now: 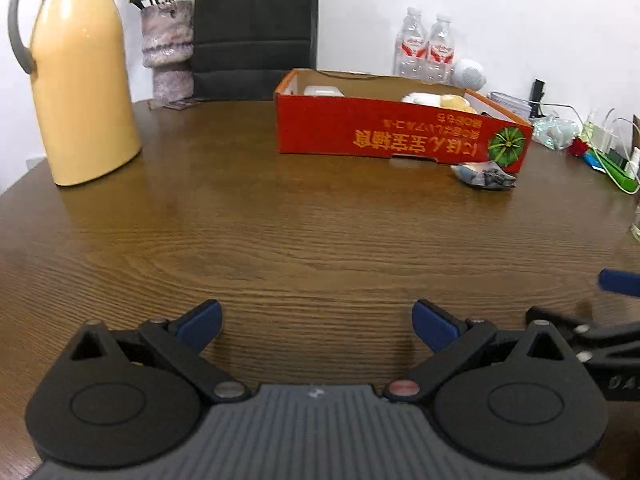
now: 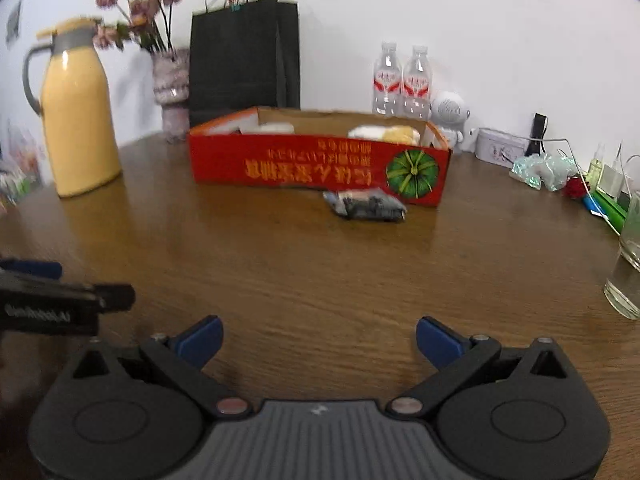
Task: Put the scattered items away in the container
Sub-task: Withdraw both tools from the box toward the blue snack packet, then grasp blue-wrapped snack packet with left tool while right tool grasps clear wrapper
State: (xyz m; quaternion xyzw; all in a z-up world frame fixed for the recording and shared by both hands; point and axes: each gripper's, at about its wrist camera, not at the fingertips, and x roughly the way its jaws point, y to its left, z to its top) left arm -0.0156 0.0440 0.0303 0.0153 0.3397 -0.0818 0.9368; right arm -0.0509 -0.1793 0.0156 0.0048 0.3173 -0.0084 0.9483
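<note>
1. Both grippers sit low over the wooden table [image 1: 280, 232], side by side and aimed at the far side. The left gripper [image 1: 316, 322] has its blue pads spread wide with nothing but bare tabletop between them.
2. Same deal with the right gripper [image 2: 319, 340]: jaws spread wide, nothing pinched. In the left wrist view one blue fingertip of it pokes in from the right edge.
3. The container is a shallow red cardboard box [image 2: 320, 168] with yellow lettering printed upside down and a green pumpkin picture on its right end. It stands on the far half of the table, well apart from both grippers.
4. Stuff already inside the box: a white boxy thing [image 1: 323, 91] toward the left end and a soft white-and-yellow plush-looking item [image 1: 440, 101] toward the right. Can't tell what either one is exactly.
5. One item is still out: a small crinkly dark grey packet [image 2: 366, 205] lying flat on the table just in front of the box's right end, near the pumpkin picture.
6. Background bits: a yellow thermos jug [image 1: 84, 80] on the left, a vase of dried flowers [image 2: 172, 92] and a black paper bag [image 2: 244, 56] behind the box, two water bottles [image 2: 402, 80] by the wall, and a glass [image 2: 628, 264] at the right edge.
</note>
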